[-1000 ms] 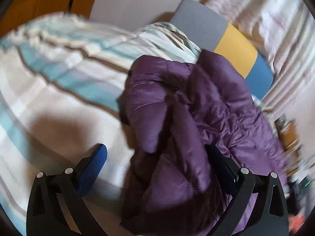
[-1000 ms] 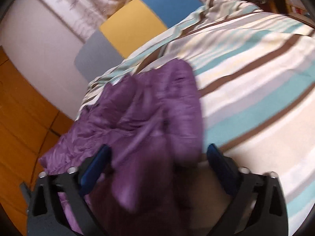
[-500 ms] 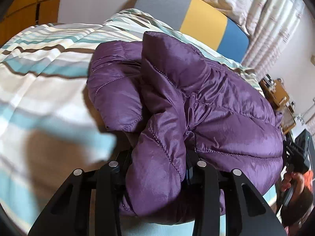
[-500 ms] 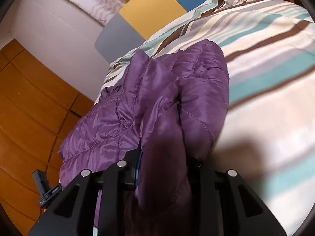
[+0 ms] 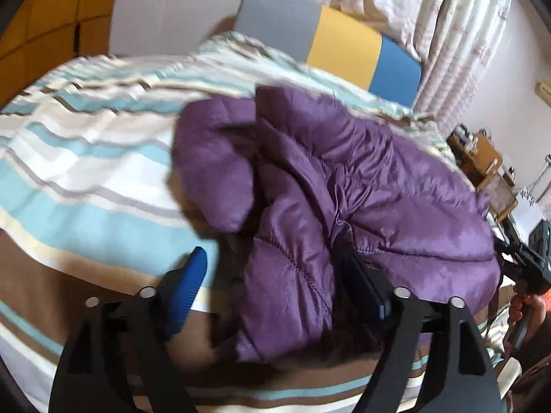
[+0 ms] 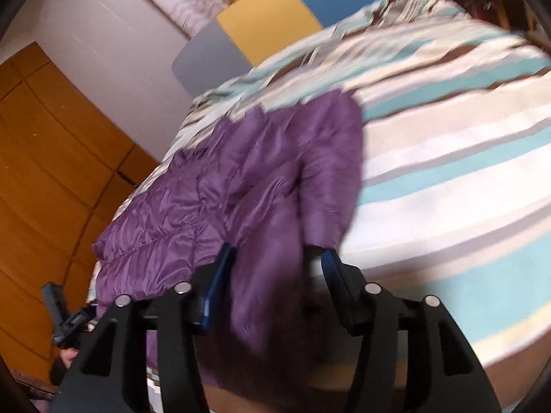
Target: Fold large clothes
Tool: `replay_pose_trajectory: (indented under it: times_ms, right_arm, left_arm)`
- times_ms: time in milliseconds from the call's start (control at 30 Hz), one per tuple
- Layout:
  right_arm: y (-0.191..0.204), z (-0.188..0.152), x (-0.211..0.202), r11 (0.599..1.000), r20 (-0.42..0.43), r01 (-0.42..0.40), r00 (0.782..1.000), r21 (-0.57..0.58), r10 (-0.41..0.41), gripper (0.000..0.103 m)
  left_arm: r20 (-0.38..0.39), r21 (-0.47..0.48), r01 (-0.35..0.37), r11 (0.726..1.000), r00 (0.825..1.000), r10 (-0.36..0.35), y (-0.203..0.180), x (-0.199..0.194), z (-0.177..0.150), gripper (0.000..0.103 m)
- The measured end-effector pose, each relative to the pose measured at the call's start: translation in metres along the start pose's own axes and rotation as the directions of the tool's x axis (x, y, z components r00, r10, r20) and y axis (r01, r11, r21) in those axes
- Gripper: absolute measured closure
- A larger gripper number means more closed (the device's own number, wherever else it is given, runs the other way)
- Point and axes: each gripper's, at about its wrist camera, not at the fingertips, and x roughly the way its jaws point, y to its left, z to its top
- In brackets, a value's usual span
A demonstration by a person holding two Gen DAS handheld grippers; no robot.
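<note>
Purple jacket (image 5: 361, 179) (bunched) between grippers (image 5: 275, 275)

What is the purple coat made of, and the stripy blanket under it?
The purple coat looks like thin, shiny nylon-type fabric with puffy filling: it gleams and has stitched quilt lines. The stripy blanket looks like matte woven cotton, soft and dull, though blur leaves that uncertain.

A purple quilted puffer jacket (image 5: 361, 186) lies bunched on the striped bedspread (image 5: 86, 179) — glossy fabric, stitched in padded channels. It is roughly doubled over, one padded fold hanging toward the near edge — its outline is partly blurred in both views.
</note>
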Motion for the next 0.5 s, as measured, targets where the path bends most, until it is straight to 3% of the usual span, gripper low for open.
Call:
replay_pose_trajectory:
  times_ms: [67,233,400,433,467,500]
  right_arm:
    - [0.002,0.002,-0.013,0.998,0.046,0.049,0.998,-0.028,-0.047,0.035]
    - [0.025,0.032,0.008,0.988,0.078,0.075,0.995,-0.138,-0.065,0.033]
    - [0.037,0.039,0.039,0.974,0.042,0.103,0.994,-0.203,-0.097,0.031]
    - [0.038,0.042,0.049,0.975,0.030,0.108,0.994,-0.194,-0.104,0.039]
    - [0.040,0.041,0.053,0.976,0.023,0.106,0.994,-0.191,-0.103,0.046]
    - [0.041,0.041,0.057,0.975,0.017,0.105,0.994,-0.194,-0.104,0.064]
  left_arm:
    - [0.042,0.012,-0.028,1.000,0.999,0.027,0.003,-0.009,0.010,0.020]
    - [0.105,0.079,-0.078,0.994,0.992,0.070,-0.001,0.003,0.051,0.015]
    - [0.032,0.100,-0.075,0.992,0.997,0.072,-0.005,0.052,0.083,0.015]
    - [0.012,0.098,-0.055,0.994,0.998,0.055,-0.006,0.056,0.083,0.015]
    - [-0.012,0.087,-0.022,0.996,1.000,0.023,-0.007,0.062,0.082,0.027]
    - [-0.030,0.074,0.004,0.997,1.000,-0.002,-0.007,0.064,0.081,0.053]
